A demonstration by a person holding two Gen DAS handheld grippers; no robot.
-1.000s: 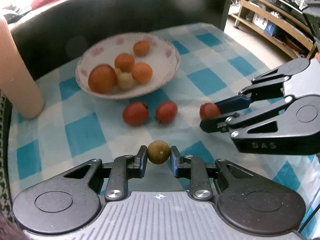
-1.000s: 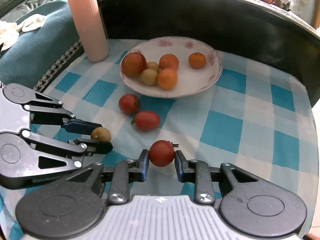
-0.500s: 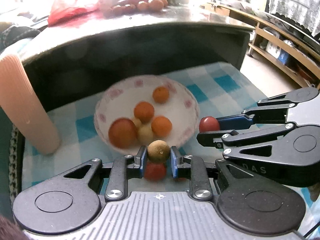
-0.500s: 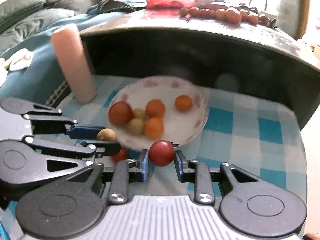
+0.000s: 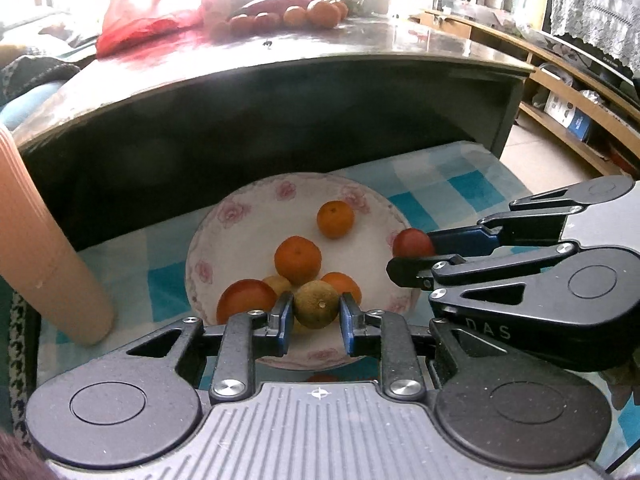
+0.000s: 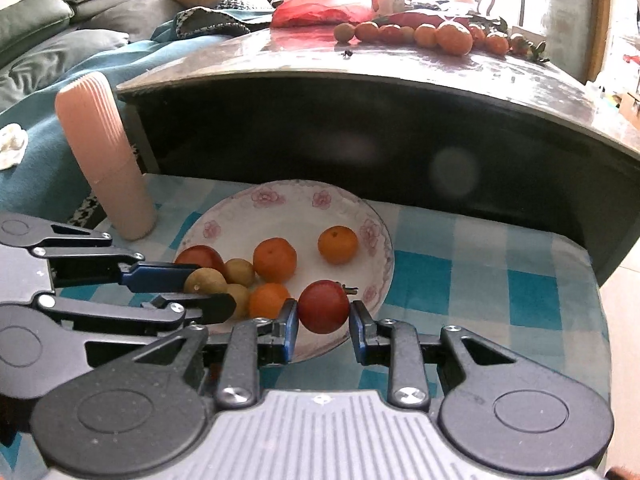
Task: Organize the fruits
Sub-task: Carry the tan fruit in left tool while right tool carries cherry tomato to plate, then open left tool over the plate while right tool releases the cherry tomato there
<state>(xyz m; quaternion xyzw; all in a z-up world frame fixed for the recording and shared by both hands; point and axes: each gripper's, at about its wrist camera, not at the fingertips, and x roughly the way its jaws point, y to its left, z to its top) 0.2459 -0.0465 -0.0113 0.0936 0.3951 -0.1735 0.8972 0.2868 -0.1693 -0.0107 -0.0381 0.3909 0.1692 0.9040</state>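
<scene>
The left gripper (image 5: 315, 311) grips a brown-green longan (image 5: 316, 304) with a dull, speckled skin, its jaws closed on the fruit's 2 sides. The right gripper (image 6: 323, 307) likewise clamps a glossy red tomato (image 6: 323, 305) bearing a dry stem. Both fruits are held above the near part of the white, pink-flowered bowl (image 6: 280, 204), which stands on a blue-and-white checked cloth (image 6: 472, 280). The bowl holds 3 oranges, 1 large red tomato (image 6: 199, 258) and 2 pale longans (image 6: 239, 272). The right wrist view shows both pale longans clearly, whereas the left wrist view shows 1 and hides the other behind the gripped fruit. A ribbed pink cylinder (image 6: 106, 156) stands upright left of the bowl. More fruit lies in a row on the dark tabletop (image 6: 400, 64) behind.
</scene>
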